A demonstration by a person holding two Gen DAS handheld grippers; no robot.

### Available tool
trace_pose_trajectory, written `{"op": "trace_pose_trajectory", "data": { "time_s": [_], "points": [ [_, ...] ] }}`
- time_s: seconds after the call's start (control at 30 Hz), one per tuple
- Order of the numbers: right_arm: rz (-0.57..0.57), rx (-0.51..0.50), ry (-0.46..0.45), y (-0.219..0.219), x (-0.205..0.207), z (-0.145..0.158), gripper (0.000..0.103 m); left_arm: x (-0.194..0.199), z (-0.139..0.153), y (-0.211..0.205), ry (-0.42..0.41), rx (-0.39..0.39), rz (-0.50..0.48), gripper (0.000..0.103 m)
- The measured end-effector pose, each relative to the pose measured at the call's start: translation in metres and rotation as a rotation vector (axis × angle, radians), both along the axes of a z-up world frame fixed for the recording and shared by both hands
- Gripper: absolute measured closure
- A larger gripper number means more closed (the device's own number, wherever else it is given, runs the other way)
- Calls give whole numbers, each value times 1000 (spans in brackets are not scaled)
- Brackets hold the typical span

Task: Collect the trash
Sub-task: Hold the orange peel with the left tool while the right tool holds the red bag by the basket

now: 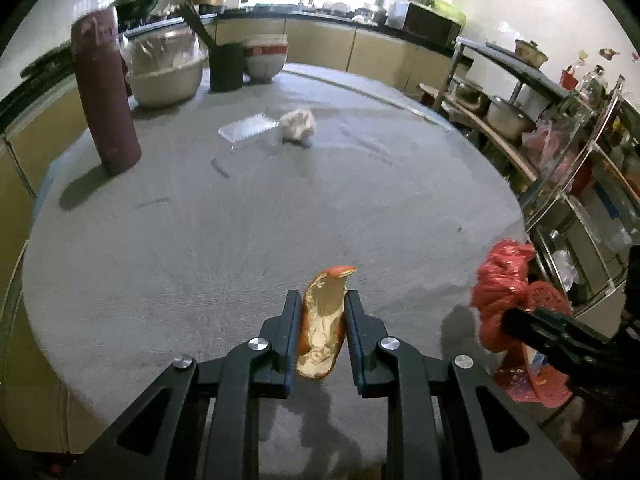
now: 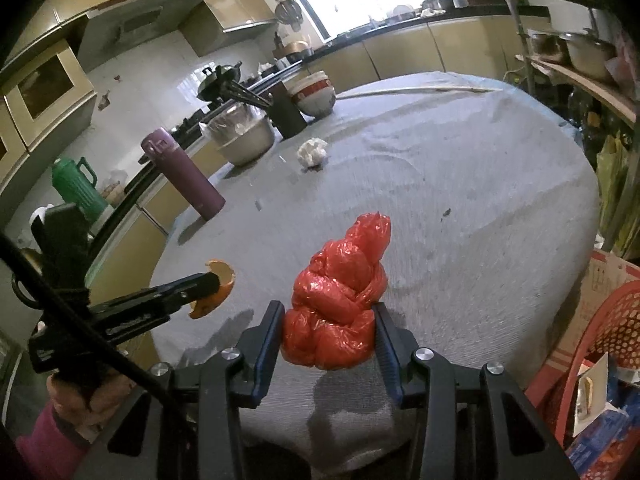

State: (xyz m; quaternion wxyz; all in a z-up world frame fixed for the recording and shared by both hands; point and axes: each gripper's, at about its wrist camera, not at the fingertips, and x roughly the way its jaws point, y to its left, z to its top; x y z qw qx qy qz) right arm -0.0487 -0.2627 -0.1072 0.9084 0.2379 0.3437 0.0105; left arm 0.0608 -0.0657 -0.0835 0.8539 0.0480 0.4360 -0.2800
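Observation:
My left gripper [image 1: 323,300] is shut on a curled orange peel [image 1: 323,320] and holds it above the near part of the grey-clothed round table [image 1: 200,240]. It also shows in the right wrist view [image 2: 216,280] with the peel [image 2: 214,290]. My right gripper [image 2: 330,312] is shut on a crumpled red plastic bag [image 2: 340,300], also visible in the left wrist view [image 1: 500,292]. A crumpled white tissue [image 1: 298,123] [image 2: 313,152] and a clear plastic lid [image 1: 249,128] lie far on the table.
A maroon thermos [image 1: 106,96] [image 2: 184,172] stands at the table's left. A steel bowl [image 1: 166,68], a black holder [image 1: 227,66] and stacked bowls [image 1: 266,58] stand at the back. A red mesh basket [image 2: 600,340] sits right of the table. Shelves [image 1: 560,120] stand on the right.

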Motion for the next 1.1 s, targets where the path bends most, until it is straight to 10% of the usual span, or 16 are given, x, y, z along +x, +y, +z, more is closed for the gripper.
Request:
{"op": "trace_pose_trajectory", "data": {
  "time_s": [1.1],
  "points": [
    [-39,-2,-65,-25,-55,14,56,-61,42,-51,-171,159,0,81]
  ]
}}
